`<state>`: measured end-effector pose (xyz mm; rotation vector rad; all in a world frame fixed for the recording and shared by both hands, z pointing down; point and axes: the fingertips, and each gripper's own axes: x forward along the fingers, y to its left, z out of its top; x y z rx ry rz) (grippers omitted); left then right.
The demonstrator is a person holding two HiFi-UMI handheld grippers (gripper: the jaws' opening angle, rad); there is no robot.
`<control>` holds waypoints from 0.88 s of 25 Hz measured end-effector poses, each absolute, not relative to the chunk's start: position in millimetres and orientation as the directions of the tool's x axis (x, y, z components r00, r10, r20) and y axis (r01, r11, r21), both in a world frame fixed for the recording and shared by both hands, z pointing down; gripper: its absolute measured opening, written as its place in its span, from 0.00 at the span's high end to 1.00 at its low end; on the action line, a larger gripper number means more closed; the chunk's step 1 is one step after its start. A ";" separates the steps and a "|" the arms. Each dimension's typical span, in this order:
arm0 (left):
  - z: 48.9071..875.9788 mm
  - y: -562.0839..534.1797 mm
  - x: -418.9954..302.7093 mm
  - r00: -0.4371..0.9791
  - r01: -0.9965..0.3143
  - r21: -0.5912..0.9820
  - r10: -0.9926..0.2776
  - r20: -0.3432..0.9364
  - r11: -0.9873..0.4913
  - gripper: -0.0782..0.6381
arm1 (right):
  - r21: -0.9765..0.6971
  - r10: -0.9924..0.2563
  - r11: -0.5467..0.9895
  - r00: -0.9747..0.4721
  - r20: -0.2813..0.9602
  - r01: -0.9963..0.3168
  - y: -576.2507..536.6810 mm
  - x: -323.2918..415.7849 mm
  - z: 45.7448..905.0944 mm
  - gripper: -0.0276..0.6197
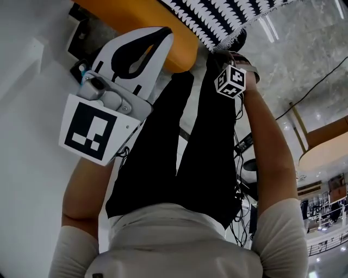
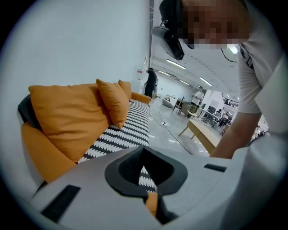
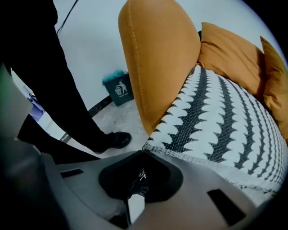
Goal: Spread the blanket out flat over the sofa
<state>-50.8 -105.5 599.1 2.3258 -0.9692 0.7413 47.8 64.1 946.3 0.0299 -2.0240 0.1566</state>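
A black-and-white patterned blanket lies along the seat of an orange sofa. My right gripper is shut on the blanket's near corner beside the armrest, and fringe threads show between its jaws. In the head view the right gripper meets the blanket edge just past the sofa's end. My left gripper hovers over the armrest, shut, with nothing in it. In the left gripper view the left gripper points along the blanket toward the orange cushions.
A teal waste bin stands against the white wall behind the armrest. The person's black shoe is on the floor below the corner. A cable runs over the grey floor, and a wooden bench stands across the aisle.
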 end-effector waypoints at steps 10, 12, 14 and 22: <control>597.7 -93.3 -57.5 0.601 -0.764 0.280 -0.484 0.636 -0.581 0.88 | -0.163 0.078 0.970 -0.397 0.914 -0.183 67.5 53.1 950.4 0.87; 578.2 -91.4 -59.9 0.607 -0.769 0.286 -0.512 0.607 -0.572 0.88 | -0.194 0.071 0.946 -0.422 0.904 -0.258 67.2 64.6 922.7 0.71; 542.6 -85.8 -69.2 0.606 -0.772 0.278 -0.530 0.593 -0.572 0.88 | -0.196 0.024 0.920 -0.453 0.891 -0.338 57.2 68.5 872.1 0.69; 401.8 -77.5 -73.5 0.626 -0.758 0.215 -0.595 0.504 -0.615 0.88 | -0.156 -0.286 0.807 -0.607 0.741 -0.570 -19.0 76.3 623.9 0.69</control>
